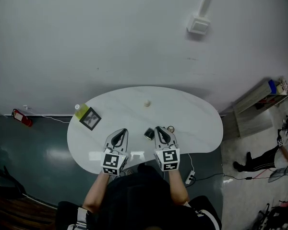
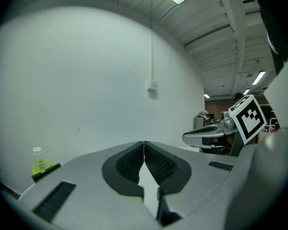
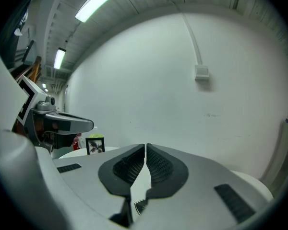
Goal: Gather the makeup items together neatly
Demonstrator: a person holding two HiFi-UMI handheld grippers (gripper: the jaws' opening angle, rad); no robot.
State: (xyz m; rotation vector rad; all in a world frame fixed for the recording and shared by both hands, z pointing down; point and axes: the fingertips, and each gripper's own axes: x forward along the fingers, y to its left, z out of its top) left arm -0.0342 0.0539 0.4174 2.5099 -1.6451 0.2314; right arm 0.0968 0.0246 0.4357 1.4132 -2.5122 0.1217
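White kidney-shaped table (image 1: pixel 197 123) stands against a pale wall. Near its 6 o'clock edge lies a dark compact (image 1: pixel 149 133), between the 2 claws. A small pale ball (image 1: pixel 147 103) sits toward 12 o'clock, well apart. At 9 o'clock stand a framed picture (image 1: pixel 90 118) and a yellow-green bottle (image 1: pixel 80 111). Left gripper (image 1: pixel 121 132) and right gripper (image 1: pixel 159 128) are both clenched, holding nothing.

A dark case (image 1: pixel 149 133) lies between left gripper (image 1: pixel 121 133) and right gripper (image 1: pixel 161 130)
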